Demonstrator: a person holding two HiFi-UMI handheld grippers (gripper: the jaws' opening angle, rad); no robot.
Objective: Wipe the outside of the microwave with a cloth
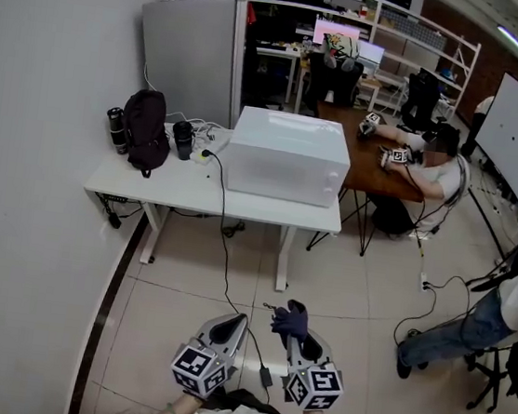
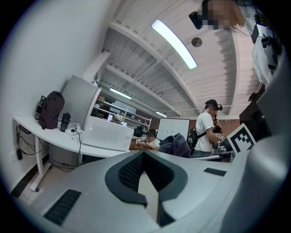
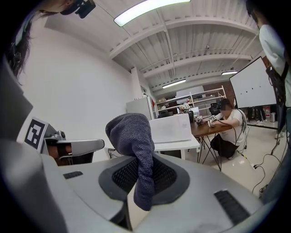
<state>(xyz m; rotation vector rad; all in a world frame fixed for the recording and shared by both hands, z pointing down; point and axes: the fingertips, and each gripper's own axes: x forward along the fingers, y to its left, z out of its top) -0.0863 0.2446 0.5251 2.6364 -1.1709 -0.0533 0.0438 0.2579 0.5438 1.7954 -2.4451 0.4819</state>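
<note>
The left gripper (image 1: 230,329) is held low over the tiled floor (image 1: 181,304), at the bottom of the head view; in its own view the jaws are seen pressed together at the tips w/ nothing btwn them, only floor showing through the gap behind the pads. The right gripper (image 1: 297,335) is held just beside it, and its jaws are clamped on a dark blue-grey cloth (image 3: 132,136), which is pinched btwn the pads, w/ a bunched lump standing above the jaws and a short tail hanging below. The microwave (image 1: 289,156), white, is set on the right end of a white table (image 1: 148,192), its front close to the table's front edge and its right side near the right-hand corner; it is well apart from both grippers and is touched by neither. At the table's left end, by the wall-side edge, a dark backpack (image 1: 145,129) is stood upright w/ a dark bottle (image 1: 116,129) just beside it on the left. A black cup (image 1: 184,140) and a white power strip (image 1: 211,155) are placed btwn backpack and microwave, and a black cable (image 1: 224,263) is run from the strip over the front edge down to the floor. Behind the microwave, a person (image 1: 432,171) is seated at a brown table (image 1: 368,159)
</note>
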